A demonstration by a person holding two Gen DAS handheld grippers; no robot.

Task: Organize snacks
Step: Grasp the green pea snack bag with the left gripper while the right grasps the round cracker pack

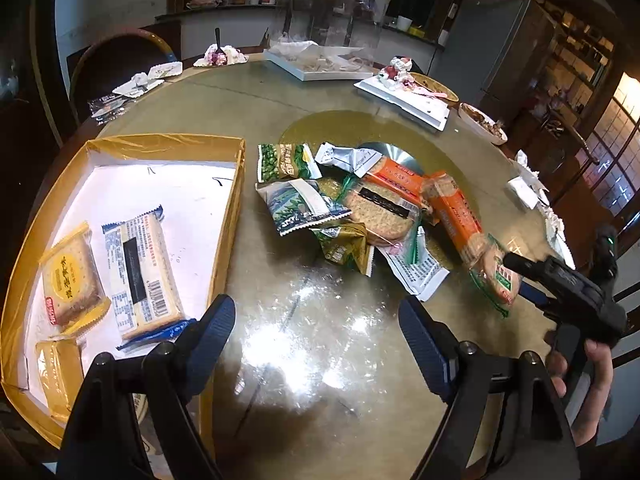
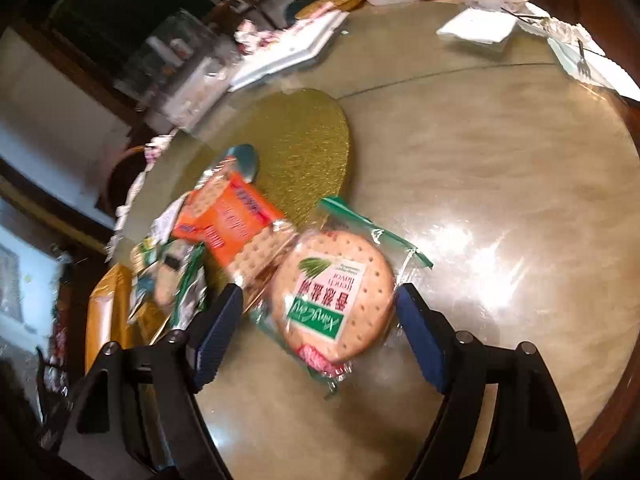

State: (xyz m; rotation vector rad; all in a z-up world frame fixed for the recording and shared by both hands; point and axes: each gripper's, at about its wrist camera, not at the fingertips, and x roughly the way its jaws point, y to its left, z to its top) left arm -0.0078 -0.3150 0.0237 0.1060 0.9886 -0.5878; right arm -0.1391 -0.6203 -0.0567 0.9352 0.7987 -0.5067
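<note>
Currently right gripper stands wide open, straddling the round cracker pack, pads not pressing. Left gripper open, empty, over bare table near the yellow tray.

Risk: crinkly film wrapper may slide on the glossy surface as the jaws close; orange cracker pack overlaps its left edge and could get dragged along.

Surface: round glass-topped table, gold mat at centre, plates and napkins along the far rim. Room dim, cluttered counter behind.
</note>
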